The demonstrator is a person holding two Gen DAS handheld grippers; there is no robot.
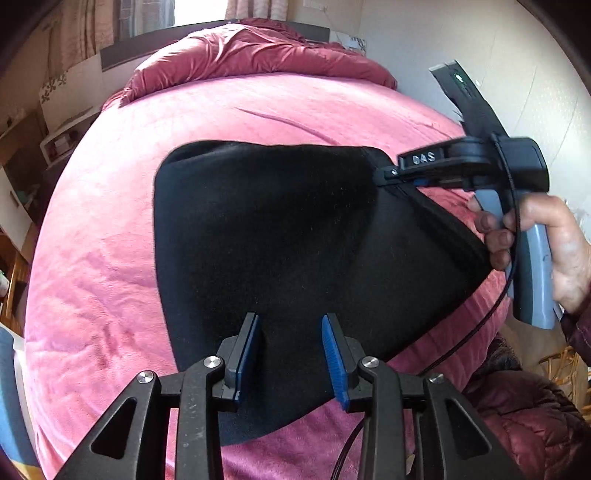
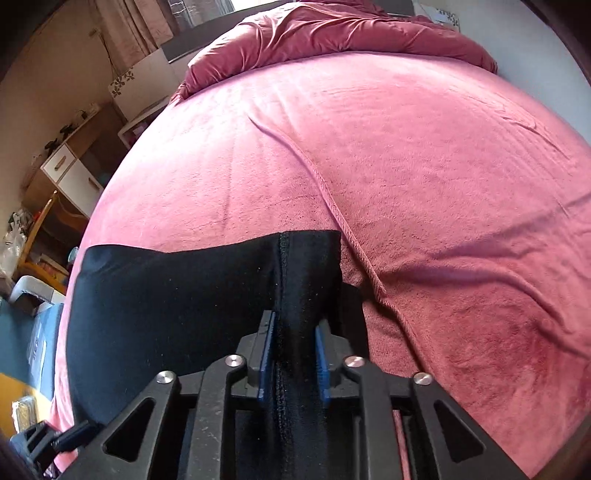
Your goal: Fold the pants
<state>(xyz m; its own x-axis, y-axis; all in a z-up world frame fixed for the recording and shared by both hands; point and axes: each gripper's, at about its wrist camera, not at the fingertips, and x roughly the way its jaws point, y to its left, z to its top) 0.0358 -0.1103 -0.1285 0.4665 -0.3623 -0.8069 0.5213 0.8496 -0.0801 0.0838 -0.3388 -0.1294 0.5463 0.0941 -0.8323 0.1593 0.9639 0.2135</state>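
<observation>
A pink bed (image 1: 110,229) carries the black pants (image 1: 266,229), which lie on its near half. The right gripper (image 2: 293,354) is clamped on a seamed edge of the pants. The left gripper (image 1: 291,354) hovers over the pants' near edge, jaws apart, holding nothing.

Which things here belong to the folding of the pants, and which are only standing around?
For the job:
black pants
right gripper, shut on the pants' seam
left gripper, open above the pants
pink blanket, the work surface

Just around:
red duvet
wooden cabinet
curtains
</observation>
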